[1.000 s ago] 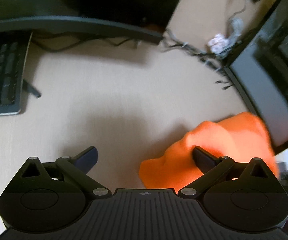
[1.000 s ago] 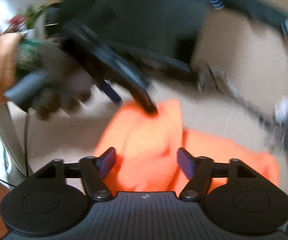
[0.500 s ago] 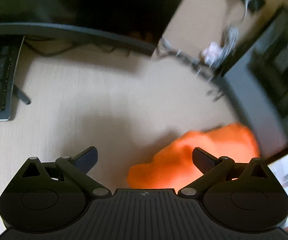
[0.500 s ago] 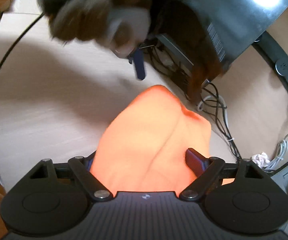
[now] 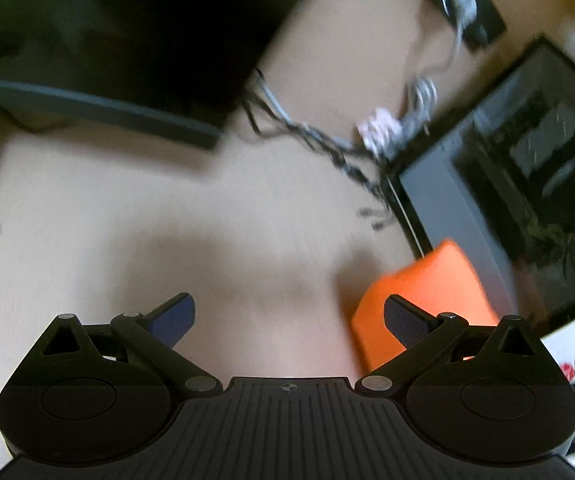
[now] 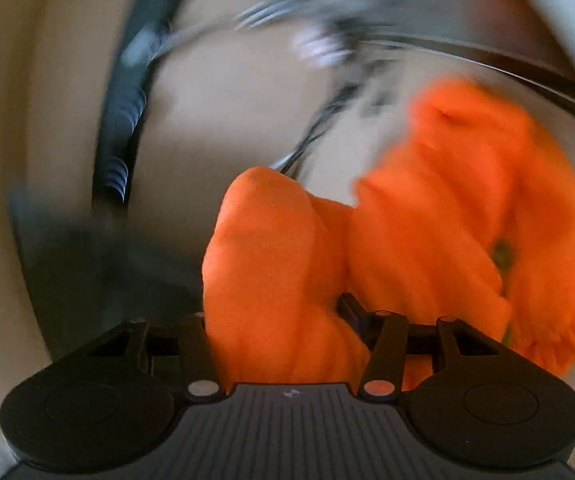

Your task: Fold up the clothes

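Right wrist view is super blurry, but the orange garment (image 6: 439,240) is the obvious thing in it: soft, fleecy-looking fabric, bright orange, all bunched and rumpled on the pale wooden desk (image 6: 227,112). One thick fold sticks up right in the mouth of the right gripper (image 6: 275,312), and the rest flops off to the right in a lumpy heap. That claw's jaws are closing, with the fold wedged between them. The left finger is buried behind the cloth, while the right finger (image 6: 351,312) sits against the fabric, so it looks like it's pinching the fold.

From the left wrist view, you only catch a corner of the same orange cloth (image 5: 423,292) lying on the desk, over by the dark monitor (image 5: 507,208). The left gripper (image 5: 289,312) is spread wide with nothing in it, bare desk between the fingers. Its right finger (image 5: 403,320) overlaps the cloth in the picture, but I can't tell if it's actually touching.

Tangle of cables (image 5: 319,140) further back.
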